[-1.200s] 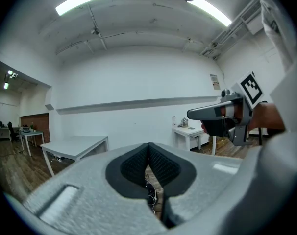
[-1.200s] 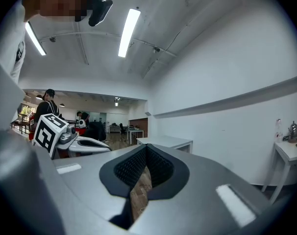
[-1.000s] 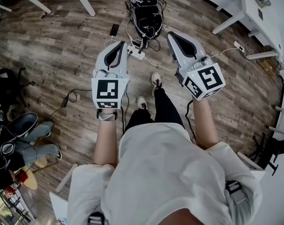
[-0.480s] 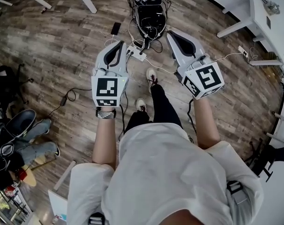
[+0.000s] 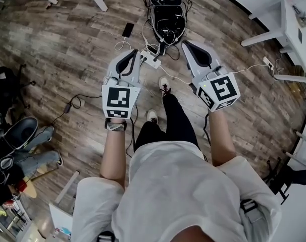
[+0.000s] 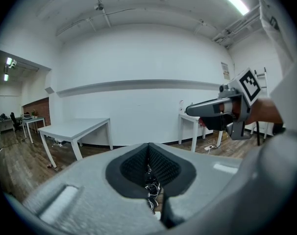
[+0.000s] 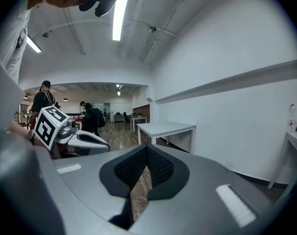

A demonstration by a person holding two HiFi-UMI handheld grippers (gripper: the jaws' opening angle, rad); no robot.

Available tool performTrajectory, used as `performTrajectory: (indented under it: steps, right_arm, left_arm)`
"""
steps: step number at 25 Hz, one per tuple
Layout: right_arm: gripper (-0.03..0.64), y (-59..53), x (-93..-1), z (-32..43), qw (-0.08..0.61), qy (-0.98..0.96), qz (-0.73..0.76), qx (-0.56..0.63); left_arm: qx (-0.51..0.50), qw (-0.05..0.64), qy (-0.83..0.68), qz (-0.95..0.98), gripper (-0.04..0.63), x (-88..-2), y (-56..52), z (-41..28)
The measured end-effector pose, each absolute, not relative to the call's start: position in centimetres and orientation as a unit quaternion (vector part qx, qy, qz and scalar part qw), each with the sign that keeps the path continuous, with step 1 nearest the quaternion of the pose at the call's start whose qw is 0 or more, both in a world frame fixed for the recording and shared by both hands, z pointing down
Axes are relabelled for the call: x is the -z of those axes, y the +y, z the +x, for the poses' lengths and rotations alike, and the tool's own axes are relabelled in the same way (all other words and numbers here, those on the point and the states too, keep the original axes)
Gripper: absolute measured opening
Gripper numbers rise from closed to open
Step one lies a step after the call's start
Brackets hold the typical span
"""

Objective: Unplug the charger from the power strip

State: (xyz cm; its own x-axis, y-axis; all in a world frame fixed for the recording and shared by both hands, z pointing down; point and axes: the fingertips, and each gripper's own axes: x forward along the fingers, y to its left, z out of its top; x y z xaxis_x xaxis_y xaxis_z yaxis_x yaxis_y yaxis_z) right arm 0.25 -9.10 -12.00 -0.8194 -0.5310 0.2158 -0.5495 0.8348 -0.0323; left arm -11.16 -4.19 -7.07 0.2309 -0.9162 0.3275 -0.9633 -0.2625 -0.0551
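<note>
A white power strip (image 5: 150, 60) lies on the wooden floor, with a dark plug (image 5: 154, 50) at its far end and white cables running off it. Which plug is the charger I cannot tell. My left gripper (image 5: 137, 53) hangs just left of the strip, jaws shut and empty. In the left gripper view its pads (image 6: 156, 163) meet, with tangled cables showing below them. My right gripper (image 5: 186, 44) is to the right of the strip and apart from it. Its pads (image 7: 158, 165) also meet, with bare floor and a thin cable beneath.
A black bag (image 5: 168, 19) full of cables lies just beyond the strip. A phone (image 5: 128, 30) on a white cable lies to the left. The person's feet (image 5: 164, 84) stand near the strip. White tables (image 5: 274, 29) line the right side. A seated person (image 5: 21, 145) is at far left.
Both grippers have moved forward and down toward the floor, closer to the power strip. The person has stepped forward with them. Both pairs of jaws stay as they were.
</note>
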Motion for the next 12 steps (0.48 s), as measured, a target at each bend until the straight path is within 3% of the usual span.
performTrajectory:
  steps: [12]
  right_arm:
    - [0.002,-13.4,2.0,-1.2,0.118,-0.949,0.284,-0.069]
  left_arm:
    - [-0.159,0.107,-0.602,0.775,0.004,-2.2,-7.9,-13.2]
